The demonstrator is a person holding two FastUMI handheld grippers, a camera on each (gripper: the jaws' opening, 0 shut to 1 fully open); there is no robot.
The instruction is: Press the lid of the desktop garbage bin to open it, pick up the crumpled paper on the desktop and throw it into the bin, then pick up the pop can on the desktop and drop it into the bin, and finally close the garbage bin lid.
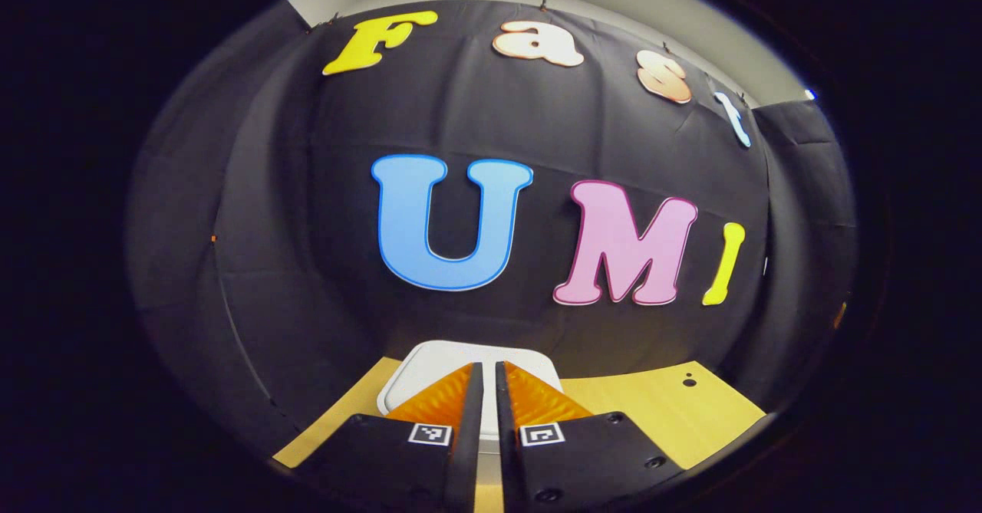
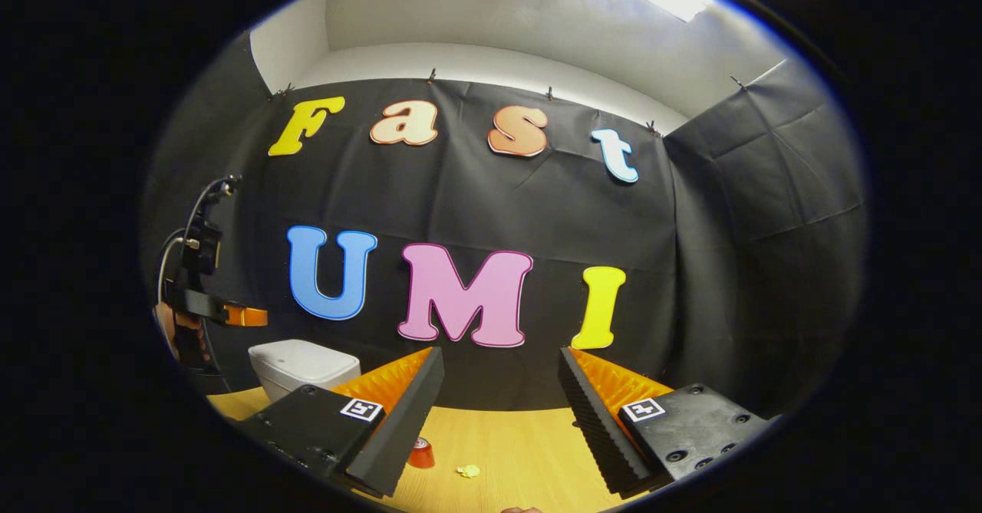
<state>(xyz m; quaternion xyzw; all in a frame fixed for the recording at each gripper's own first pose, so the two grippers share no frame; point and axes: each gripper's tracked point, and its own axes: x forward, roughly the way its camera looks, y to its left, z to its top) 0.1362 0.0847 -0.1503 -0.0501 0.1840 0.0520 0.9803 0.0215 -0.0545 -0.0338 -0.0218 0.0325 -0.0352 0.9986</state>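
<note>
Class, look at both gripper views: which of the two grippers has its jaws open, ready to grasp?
The right gripper: its jaws stand wide apart above the wooden desktop. The left gripper has its jaws closed together, pointing at the white garbage bin.

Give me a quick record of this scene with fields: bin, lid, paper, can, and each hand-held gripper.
bin: white garbage bin on the wooden desktop, far left in the right gripper view
lid: down
paper: small crumpled paper on the desktop, untouched
can: red pop can left of the paper, partly hidden by a finger
left hand-held gripper: shut, empty, above the bin
right hand-held gripper: open, empty
</note>
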